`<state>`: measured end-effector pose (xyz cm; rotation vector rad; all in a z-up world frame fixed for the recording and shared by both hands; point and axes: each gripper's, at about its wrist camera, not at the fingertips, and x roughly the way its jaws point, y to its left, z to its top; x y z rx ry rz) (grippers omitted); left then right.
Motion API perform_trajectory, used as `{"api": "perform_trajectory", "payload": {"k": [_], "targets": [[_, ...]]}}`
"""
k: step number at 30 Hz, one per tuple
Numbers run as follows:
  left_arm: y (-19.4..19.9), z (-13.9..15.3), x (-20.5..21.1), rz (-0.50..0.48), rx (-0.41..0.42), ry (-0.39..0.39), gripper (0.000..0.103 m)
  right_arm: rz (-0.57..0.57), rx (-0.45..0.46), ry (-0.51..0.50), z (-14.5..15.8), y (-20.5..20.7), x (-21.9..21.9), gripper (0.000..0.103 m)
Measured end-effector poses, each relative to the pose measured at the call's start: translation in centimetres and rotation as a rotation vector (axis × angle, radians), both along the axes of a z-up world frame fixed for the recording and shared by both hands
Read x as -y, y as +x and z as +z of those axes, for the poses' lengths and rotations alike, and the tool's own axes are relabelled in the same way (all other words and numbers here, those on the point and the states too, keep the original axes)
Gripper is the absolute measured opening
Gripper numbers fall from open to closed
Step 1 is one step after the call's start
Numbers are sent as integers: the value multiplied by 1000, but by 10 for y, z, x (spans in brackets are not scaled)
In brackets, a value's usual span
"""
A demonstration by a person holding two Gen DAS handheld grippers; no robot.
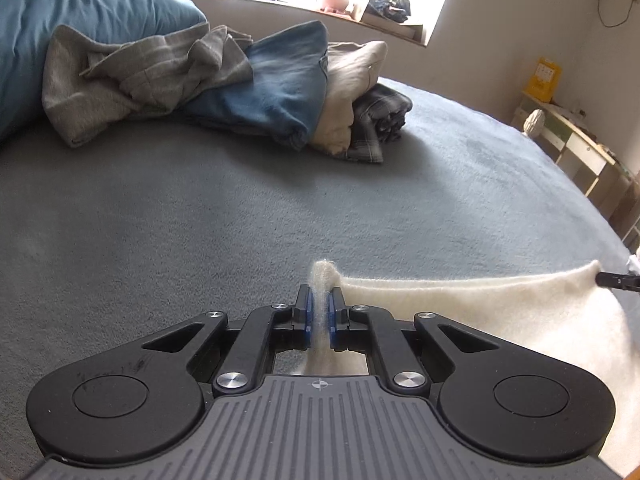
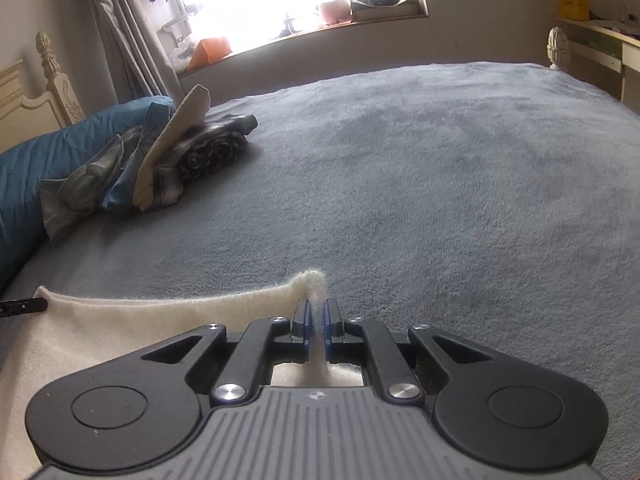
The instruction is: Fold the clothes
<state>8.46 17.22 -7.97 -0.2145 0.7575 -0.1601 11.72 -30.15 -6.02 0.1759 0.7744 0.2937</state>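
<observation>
Here I see a fuzzy cream garment (image 1: 480, 312) stretched along the lower edge of both views over the grey-blue bed (image 1: 200, 220), its top hem taut between my two tools. My left gripper (image 1: 319, 312) is pinched on one corner tuft at lower centre, and my right gripper (image 2: 317, 316) is pinched likewise on the opposite corner, both held low and level. A heap of clothes (image 1: 224, 92) lies at upper left against a blue pillow (image 1: 80, 12).

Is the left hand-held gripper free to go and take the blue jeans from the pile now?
Probably not yet. The left hand-held gripper is shut on a corner of the white fleece cloth. The bed toward the blue jeans lies open, but it must release the cloth first.
</observation>
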Motion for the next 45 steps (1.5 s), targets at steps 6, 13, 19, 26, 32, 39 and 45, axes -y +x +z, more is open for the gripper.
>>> {"api": "perform_trajectory", "payload": {"k": [6,13,19,26,32,39,45], "targets": [[6,-6,0,-8,-57,2,11,-12,-46,22,-9,3,3,7],[-6,3,-15,46,-56,-2,37,-68,-48,55,5,-22,31,38],[-43,46,-40,121,21,7,37,-125,-25,89,22,-51,59,38],[-99,88,-27,0,43,21,38,-47,42,63,52,-104,68,32],[-142,68,13,-175,-25,18,37,234,73,-48,67,-154,26,19],[-159,24,30,-215,-88,54,31,381,-30,-267,20,-169,-4,15],[-159,9,16,-180,-105,20,31,337,-60,-273,7,-162,4,10]]}}
